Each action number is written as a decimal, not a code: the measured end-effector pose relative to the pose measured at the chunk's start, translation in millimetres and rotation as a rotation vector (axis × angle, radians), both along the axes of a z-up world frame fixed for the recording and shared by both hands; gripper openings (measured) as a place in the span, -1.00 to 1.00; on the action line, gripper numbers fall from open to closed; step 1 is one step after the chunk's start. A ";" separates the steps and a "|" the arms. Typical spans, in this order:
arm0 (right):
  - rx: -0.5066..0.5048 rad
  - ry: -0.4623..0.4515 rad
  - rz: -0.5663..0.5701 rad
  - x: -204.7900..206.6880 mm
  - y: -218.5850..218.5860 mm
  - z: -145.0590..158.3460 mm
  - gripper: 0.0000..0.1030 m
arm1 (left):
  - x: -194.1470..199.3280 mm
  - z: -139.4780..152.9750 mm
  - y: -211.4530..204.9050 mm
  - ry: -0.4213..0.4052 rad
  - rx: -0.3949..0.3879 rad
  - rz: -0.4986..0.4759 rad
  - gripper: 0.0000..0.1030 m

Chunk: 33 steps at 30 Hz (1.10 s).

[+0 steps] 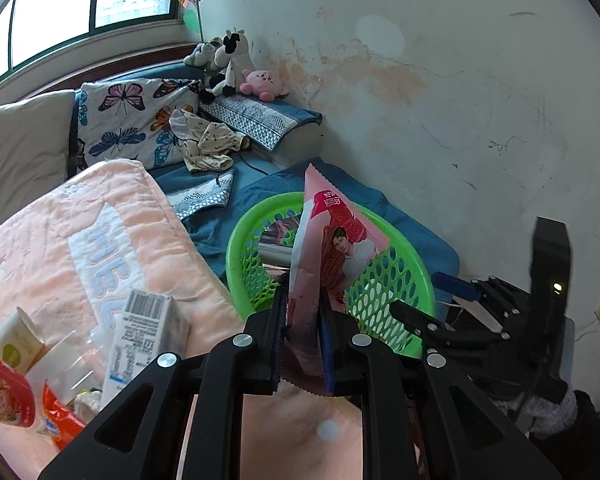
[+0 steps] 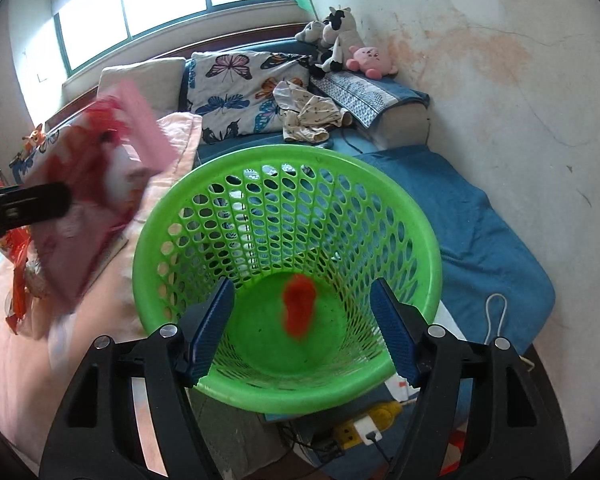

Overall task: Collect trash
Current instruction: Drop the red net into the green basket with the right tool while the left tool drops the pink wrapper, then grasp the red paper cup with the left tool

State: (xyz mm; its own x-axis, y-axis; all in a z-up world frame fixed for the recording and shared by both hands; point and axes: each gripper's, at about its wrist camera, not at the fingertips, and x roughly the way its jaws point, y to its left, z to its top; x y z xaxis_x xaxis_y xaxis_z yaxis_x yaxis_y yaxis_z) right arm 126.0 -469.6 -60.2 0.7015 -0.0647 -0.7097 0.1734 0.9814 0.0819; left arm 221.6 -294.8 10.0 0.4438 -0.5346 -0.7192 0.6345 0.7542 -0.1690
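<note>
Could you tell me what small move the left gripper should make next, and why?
Probably carry the pink wrapper over the green basket and open. The left gripper is shut on the wrapper, which sits beside the rim, not above the opening. The right gripper is open over the basket, a red scrap below it.

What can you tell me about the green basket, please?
The green basket is round, glossy plastic, with a solid rim and floor and walls perforated by oval holes. It tilts, mouth toward the right gripper, whose open fingers flank its near rim. A blurred red piece lies inside; beyond it is blue bedding.
</note>
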 end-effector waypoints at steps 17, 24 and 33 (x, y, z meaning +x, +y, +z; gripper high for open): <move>0.014 -0.020 -0.030 -25.6 -6.8 2.6 0.43 | 10.6 -23.6 -19.8 0.053 0.015 -0.003 0.12; 0.027 -0.034 0.009 -33.8 11.2 8.8 0.45 | -10.7 -11.5 8.9 0.004 0.018 0.030 0.20; 0.026 -0.074 0.095 -42.1 53.7 24.2 0.49 | -38.1 8.2 71.0 -0.044 -0.005 0.131 0.22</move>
